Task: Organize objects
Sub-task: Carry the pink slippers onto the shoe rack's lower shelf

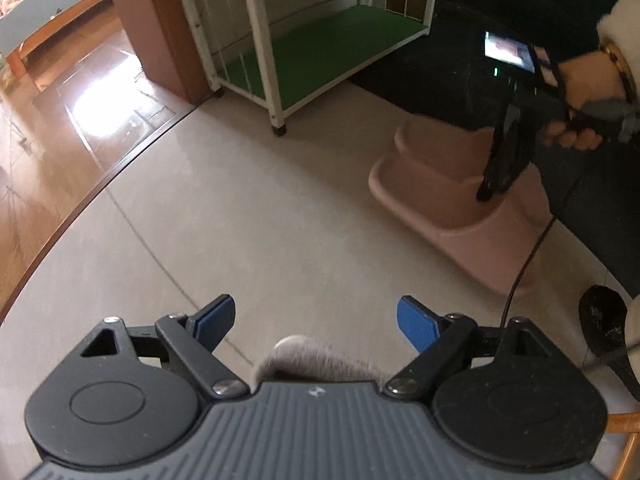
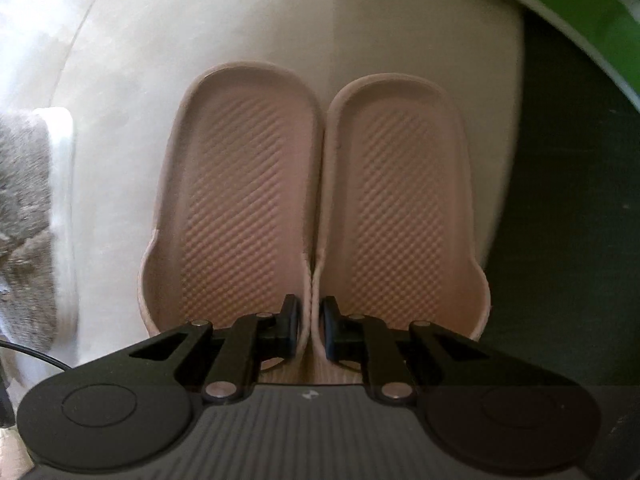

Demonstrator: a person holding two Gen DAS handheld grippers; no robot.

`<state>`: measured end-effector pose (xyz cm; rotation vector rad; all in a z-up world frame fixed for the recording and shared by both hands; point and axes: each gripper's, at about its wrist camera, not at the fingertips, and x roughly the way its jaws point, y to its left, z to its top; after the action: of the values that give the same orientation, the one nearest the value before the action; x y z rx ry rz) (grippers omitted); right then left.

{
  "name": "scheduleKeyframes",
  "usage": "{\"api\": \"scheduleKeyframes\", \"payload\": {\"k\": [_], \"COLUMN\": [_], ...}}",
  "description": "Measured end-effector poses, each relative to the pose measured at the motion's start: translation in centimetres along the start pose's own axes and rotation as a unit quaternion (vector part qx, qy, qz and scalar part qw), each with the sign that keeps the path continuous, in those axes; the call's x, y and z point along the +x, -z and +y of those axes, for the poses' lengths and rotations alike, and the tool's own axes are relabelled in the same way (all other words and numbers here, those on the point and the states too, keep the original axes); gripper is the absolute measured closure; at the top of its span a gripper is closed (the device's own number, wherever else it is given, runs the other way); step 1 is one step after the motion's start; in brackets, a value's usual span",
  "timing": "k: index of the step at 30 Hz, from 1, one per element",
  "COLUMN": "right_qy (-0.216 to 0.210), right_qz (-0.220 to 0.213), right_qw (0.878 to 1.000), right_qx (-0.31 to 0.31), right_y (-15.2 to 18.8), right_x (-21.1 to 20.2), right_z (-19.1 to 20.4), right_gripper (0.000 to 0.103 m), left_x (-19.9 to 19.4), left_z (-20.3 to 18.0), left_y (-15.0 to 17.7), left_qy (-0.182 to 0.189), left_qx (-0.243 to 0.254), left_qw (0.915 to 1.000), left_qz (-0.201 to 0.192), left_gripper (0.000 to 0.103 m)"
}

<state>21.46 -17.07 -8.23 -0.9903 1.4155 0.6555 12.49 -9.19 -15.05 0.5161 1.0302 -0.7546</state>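
Pink foam slippers (image 2: 312, 216), one pair, lie side by side on the pale tiled floor (image 1: 248, 216), inner edges touching, ribbed footbeds up. No brand or lettering legible on either slipper.

Right hand-held gripper (image 2: 311, 322): points steeply down at the pair. Its black fingers are drawn in narrow and clamp the two adjoining inner walls of the slippers at the near, strap end. In the left wrist view the same hand-held gripper stands over the pair at right, held by a hand (image 1: 576, 92) with a white fluffy cuff; a small lit screen on its back is too blurred to read.

Left hand-held gripper (image 1: 316, 320): blue pads spread wide, nothing between them, only bare floor beyond. A small pale logo mark on its grey ribbed body is not readable as text.

White wire rack (image 1: 280, 40) with a green shelf stands far of the slippers. Grey furry item (image 1: 312, 360) sits just below the left hand-held gripper's body; cannot tell what it is.
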Motion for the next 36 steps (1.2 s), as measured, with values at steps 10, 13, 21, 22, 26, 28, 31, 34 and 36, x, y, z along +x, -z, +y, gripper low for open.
{"api": "scheduleKeyframes", "payload": {"k": [10, 13, 21, 22, 26, 28, 31, 34, 36], "right_qy": [0.052, 0.064, 0.102, 0.106, 0.114, 0.114, 0.116, 0.126, 0.131], "right_qz": [-0.060, -0.085, -0.163, -0.174, -0.212, -0.227, -0.255, -0.289, -0.314], "right_qw": [0.997, 0.994, 0.980, 0.978, 0.969, 0.966, 0.959, 0.947, 0.939], "right_qx": [-0.003, 0.022, 0.045, 0.046, 0.052, 0.050, 0.051, 0.055, 0.051], "right_y": [-0.9, -2.3, -9.6, -9.9, -11.0, -11.9, -12.7, -12.6, -12.3], "right_x": [-4.2, -5.4, -8.4, -8.7, -9.5, -8.9, -8.3, -8.1, -7.9], "right_z": [-12.8, -16.9, -22.5, -22.8, -24.0, -23.2, -25.1, -25.0, -24.6], "right_gripper": [0.089, 0.089, 0.089, 0.089, 0.089, 0.089, 0.089, 0.089, 0.089], "left_x": [3.4, 4.2, 6.4, 6.7, 7.7, 8.0, 8.7, 9.8, 10.2], "left_z": [-1.6, -2.7, -4.7, -4.7, -4.6, -4.7, -4.8, -4.9, -4.9], "left_y": [-3.7, -4.5, -5.2, -5.3, -6.2, -6.4, -6.6, -6.7, -6.6], "left_qy": [0.001, 0.013, 0.035, 0.037, 0.047, 0.053, 0.059, 0.066, 0.069], "left_qx": [0.043, 0.053, 0.070, 0.071, 0.065, 0.061, 0.058, 0.055, 0.056], "left_qw": [0.9984, 0.9976, 0.9941, 0.9938, 0.9926, 0.9922, 0.9915, 0.9901, 0.9891], "left_qz": [0.036, 0.043, 0.074, 0.078, 0.090, 0.095, 0.100, 0.111, 0.117], "left_gripper": [0.015, 0.015, 0.015, 0.015, 0.015, 0.015, 0.015, 0.015, 0.015]}}
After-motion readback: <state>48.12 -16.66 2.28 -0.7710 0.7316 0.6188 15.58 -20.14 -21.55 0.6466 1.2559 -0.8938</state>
